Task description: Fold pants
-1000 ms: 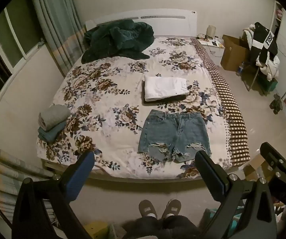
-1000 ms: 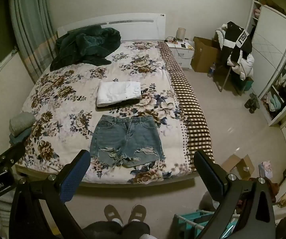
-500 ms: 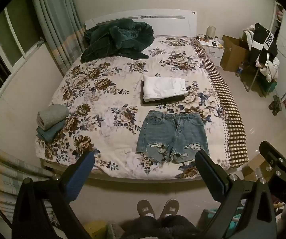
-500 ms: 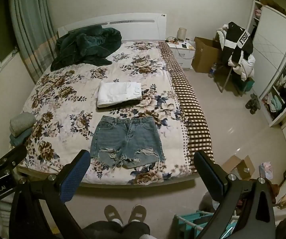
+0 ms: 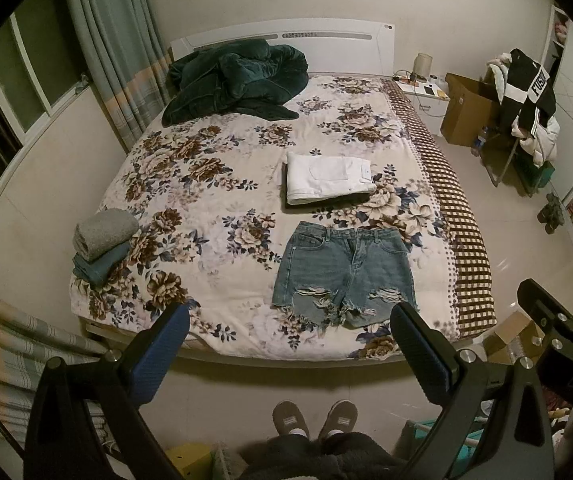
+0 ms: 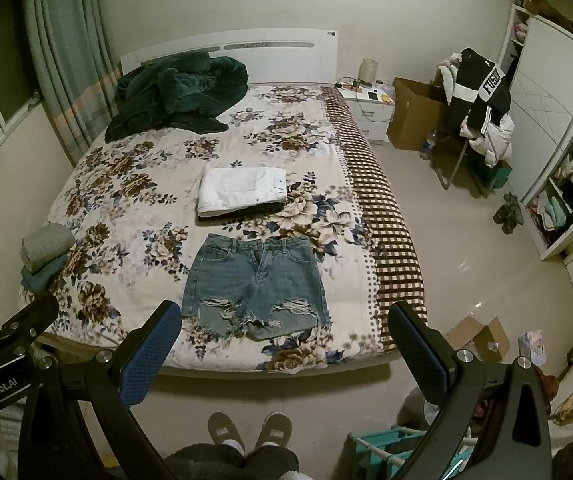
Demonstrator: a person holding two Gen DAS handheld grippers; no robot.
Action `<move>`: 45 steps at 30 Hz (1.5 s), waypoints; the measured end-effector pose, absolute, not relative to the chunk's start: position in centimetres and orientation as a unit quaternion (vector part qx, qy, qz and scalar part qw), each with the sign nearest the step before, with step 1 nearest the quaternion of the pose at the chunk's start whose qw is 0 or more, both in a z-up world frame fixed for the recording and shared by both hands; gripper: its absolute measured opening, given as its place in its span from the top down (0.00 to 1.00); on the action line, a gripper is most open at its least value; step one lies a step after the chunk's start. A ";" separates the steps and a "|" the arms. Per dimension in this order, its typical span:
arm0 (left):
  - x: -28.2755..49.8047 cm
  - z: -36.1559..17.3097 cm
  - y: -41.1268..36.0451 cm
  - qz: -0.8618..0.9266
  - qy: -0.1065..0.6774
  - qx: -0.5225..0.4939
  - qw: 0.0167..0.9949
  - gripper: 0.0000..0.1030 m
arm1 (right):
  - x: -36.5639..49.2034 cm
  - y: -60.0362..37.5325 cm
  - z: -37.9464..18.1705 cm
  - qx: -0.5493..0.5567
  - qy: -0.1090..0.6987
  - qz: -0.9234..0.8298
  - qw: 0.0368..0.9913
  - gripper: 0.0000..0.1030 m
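Ripped blue denim shorts (image 5: pixel 344 274) lie flat on the floral bed (image 5: pixel 190 184), waistband away from me, hems near the foot edge; they also show in the right wrist view (image 6: pixel 256 282). My left gripper (image 5: pixel 289 330) is open and empty, held high in front of the bed's foot. My right gripper (image 6: pixel 284 328) is open and empty too, beside the left one. Both are well clear of the shorts.
Folded white pants (image 5: pixel 328 176) lie beyond the shorts. A grey and teal folded stack (image 5: pixel 102 242) sits at the bed's left edge. A dark green blanket (image 5: pixel 238 80) lies at the headboard. A nightstand (image 6: pixel 370 108), cardboard box (image 6: pixel 414 118) and clothes-laden chair (image 6: pixel 482 120) stand right.
Both grippers drifted slightly; the bed and shorts shifted a little in view. Nothing was grasped or moved on the bed.
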State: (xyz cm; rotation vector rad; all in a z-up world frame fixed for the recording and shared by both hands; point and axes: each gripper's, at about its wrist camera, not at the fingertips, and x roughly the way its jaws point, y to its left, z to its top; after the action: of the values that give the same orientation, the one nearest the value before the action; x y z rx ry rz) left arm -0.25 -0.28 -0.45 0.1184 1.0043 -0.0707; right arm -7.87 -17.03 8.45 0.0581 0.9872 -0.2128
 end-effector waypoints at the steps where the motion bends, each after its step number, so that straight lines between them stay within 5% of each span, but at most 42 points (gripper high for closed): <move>1: -0.3 -0.5 -0.3 -0.034 0.481 0.057 0.874 0.00 | -7.9 -17.0 8.4 0.028 0.473 -0.102 0.875 0.00; 45: -0.8 1.0 -1.5 -0.035 0.473 0.053 0.879 0.00 | -8.9 -17.1 9.1 0.027 0.471 -0.101 0.876 0.00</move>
State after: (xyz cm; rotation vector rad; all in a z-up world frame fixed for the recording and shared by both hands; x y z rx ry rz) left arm -0.77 -1.53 1.00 0.1106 0.9856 -0.0719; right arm -8.94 -17.09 9.08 0.0564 0.9838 -0.2117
